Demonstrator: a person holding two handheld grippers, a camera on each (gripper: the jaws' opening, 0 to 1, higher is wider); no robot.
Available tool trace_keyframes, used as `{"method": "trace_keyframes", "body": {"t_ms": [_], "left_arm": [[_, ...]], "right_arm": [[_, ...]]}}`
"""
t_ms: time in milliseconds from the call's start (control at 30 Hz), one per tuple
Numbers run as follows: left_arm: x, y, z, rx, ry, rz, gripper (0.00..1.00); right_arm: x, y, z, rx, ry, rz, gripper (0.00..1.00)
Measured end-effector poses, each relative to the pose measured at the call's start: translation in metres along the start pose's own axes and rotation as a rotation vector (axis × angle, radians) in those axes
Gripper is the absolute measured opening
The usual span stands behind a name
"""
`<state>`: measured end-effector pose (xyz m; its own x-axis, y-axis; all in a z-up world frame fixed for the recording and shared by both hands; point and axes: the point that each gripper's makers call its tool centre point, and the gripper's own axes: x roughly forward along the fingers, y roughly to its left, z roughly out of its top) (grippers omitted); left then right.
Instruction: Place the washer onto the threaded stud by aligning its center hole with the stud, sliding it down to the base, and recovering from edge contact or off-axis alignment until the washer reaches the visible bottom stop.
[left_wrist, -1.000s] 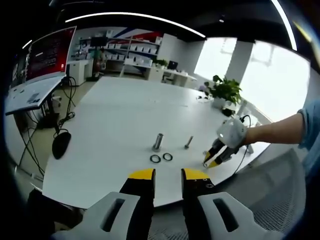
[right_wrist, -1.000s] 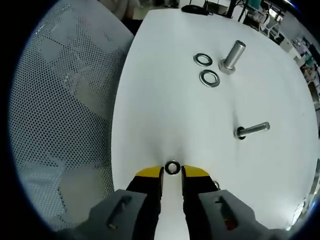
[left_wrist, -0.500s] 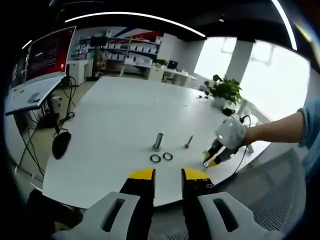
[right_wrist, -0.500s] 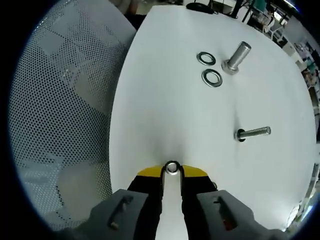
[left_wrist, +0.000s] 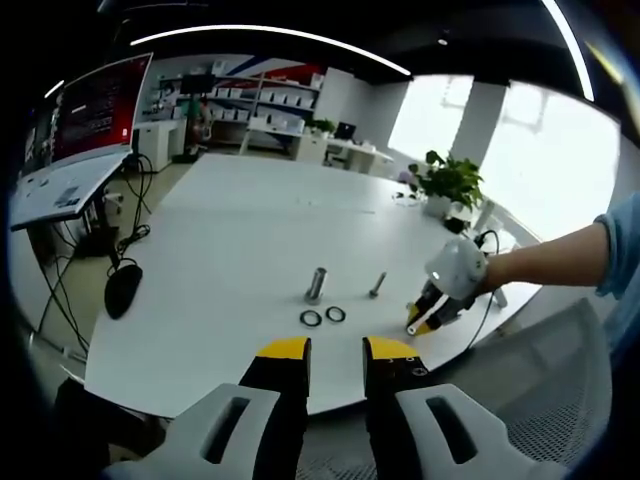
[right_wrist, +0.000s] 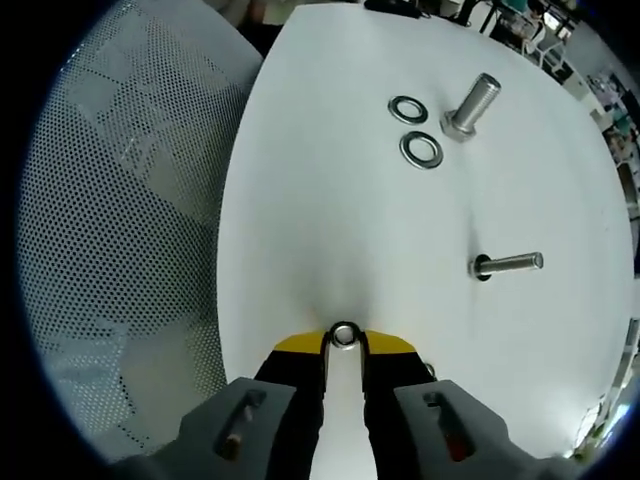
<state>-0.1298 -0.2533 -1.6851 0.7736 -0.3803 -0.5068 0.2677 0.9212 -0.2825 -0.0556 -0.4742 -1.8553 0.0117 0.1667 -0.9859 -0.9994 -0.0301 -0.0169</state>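
Note:
A small steel washer (right_wrist: 344, 335) sits pinched between the yellow tips of my right gripper (right_wrist: 344, 340), low over the white table (right_wrist: 320, 230). Ahead lies a thin threaded stud (right_wrist: 508, 264) standing on its head, and farther off a thick bolt (right_wrist: 466, 106) with two larger washers (right_wrist: 421, 150) beside it. In the left gripper view, my left gripper (left_wrist: 336, 352) hangs open and empty over the near table edge; the thick bolt (left_wrist: 316, 284), thin stud (left_wrist: 377, 285) and two washers (left_wrist: 323, 316) lie beyond it. The right gripper (left_wrist: 420, 320) comes in from the right, held by a hand.
A mesh office chair (right_wrist: 120, 250) stands just off the table's left edge in the right gripper view. A potted plant (left_wrist: 447, 180) stands at the table's far right corner. A black object (left_wrist: 122, 288) and cables lie on the floor at left, below a slanted screen (left_wrist: 95, 105).
The right gripper's tips have come forward around the small washer, which lay just ahead of them a second ago. The right gripper view has shifted slightly. The left gripper has stayed still.

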Motion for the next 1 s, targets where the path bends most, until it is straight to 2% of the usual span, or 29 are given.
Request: {"method": "trace_keyframes", "body": {"t_ms": [200,400,533,667,833,1000], "left_arm": [[0.000,0.000,0.000,-0.001,-0.002,0.001,0.18],[0.000,0.001,0.001,-0.002,-0.005,0.001,0.18],[0.000,0.000,0.000,-0.002,-0.005,-0.001,0.18],[0.000,0.000,0.001,-0.004,-0.008,-0.001,0.18],[0.000,0.000,0.001,-0.003,-0.007,-0.002,0.18],[0.000,0.000,0.001,-0.003,-0.009,-0.001,0.18]], "right_arm": [[0.001,0.000,0.000,-0.017,0.058,0.008,0.15],[0.002,-0.001,-0.001,-0.022,0.087,0.019,0.15],[0.001,0.000,-0.001,0.013,0.099,0.009,0.15],[0.000,0.001,-0.001,0.023,0.089,0.005,0.14],[-0.003,0.002,0.004,0.095,0.035,0.028,0.14],[-0.019,-0.001,0.011,0.069,0.011,0.021,0.14]]}}
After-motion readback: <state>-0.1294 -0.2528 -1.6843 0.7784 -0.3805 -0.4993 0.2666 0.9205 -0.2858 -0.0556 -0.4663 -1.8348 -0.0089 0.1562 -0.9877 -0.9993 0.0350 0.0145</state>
